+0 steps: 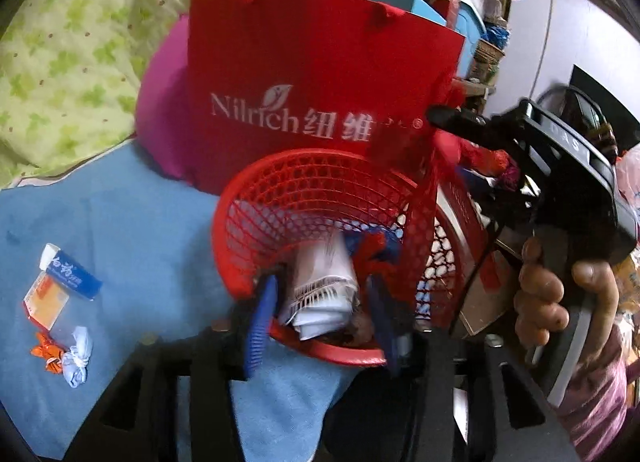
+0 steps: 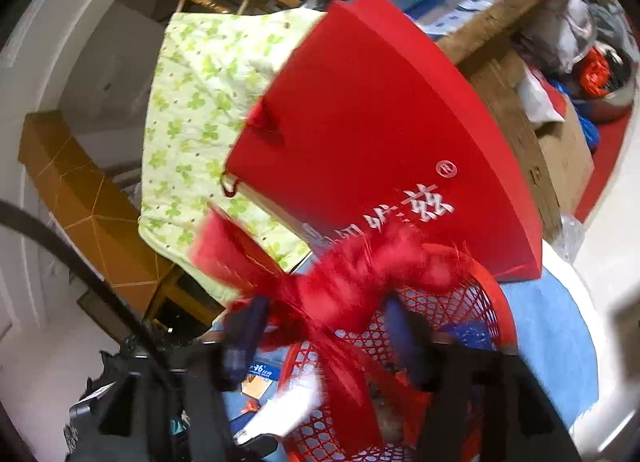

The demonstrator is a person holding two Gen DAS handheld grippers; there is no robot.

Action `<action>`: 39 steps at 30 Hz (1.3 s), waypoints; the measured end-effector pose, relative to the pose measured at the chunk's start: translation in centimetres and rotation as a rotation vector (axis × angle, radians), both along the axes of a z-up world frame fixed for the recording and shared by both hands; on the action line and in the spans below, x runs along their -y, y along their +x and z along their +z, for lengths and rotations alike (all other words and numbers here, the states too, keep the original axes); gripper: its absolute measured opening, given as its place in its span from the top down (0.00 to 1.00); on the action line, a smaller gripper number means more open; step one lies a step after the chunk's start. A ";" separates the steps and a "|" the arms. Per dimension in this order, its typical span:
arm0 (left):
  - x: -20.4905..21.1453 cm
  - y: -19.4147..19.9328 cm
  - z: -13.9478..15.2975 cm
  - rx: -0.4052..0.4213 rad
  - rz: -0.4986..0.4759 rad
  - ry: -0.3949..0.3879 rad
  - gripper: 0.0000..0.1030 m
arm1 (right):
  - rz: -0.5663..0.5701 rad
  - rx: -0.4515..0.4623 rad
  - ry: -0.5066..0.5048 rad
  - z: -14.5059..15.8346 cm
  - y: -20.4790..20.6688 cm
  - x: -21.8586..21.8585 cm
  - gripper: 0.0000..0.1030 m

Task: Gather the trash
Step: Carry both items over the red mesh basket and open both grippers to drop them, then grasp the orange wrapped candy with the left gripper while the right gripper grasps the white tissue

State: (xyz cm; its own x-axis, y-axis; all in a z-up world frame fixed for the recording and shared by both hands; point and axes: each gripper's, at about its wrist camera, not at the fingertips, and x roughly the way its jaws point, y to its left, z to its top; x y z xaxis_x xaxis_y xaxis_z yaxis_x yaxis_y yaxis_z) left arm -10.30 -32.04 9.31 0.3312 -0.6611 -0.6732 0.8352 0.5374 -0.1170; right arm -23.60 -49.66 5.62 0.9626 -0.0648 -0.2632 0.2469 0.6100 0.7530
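**Trash Goes in the Red Basket**

The left gripper (image 1: 320,318) points into the red basket (image 1: 248,230). Its blue fingers (image 1: 258,326) stand apart, one on each side of a white crumpled paper (image 1: 324,282). The fingers do not squeeze it, so this gripper is open. The paper is already low inside the basket, which is where the trash should be. It looks like the gripper has just let go of it, or is only hovering over it.

The basket leans toward the left gripper, so its mouth faces the fingers. That makes it easy to drop things in.

More trash waits to the left of the left gripper, on the blue cloth (image 1: 132,222). There is a blue and white box (image 1: 74,276), an orange packet (image 1: 44,302), an orange wrapper (image 1: 46,354) and a small pale blue wad (image 1: 78,360). They lie close together, well apart from the basket. They are not collected yet.

The right gripper (image 2: 328,338) is above the basket too. A red ribbon (image 2: 360,274) hangs across its fingers. The picture is blurry here, so I cannot tell if the fingers pinch the ribbon or are just behind it. The ribbon may be trash on its way into the basket.

Behind the basket, just past both grippers, stands a red bag (image 1: 312,74). A green flowered blanket (image 1: 68,42) is piled further back.

I think the job is partly done. The next move would be to reach left for the small things on the cloth.
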 end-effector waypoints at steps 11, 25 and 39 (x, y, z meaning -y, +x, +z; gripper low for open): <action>-8.0 0.9 -0.6 0.166 0.177 0.037 0.34 | 0.048 -0.034 -0.127 1.2 -0.3 -3.3 0.33; -28.9 8.7 -6.9 0.140 0.707 0.141 0.34 | 0.378 -0.012 -0.364 4.3 6.0 -16.9 0.33; -32.5 13.7 -11.6 0.021 0.760 0.118 0.34 | 0.593 -0.340 -0.203 -6.6 20.5 -25.2 0.34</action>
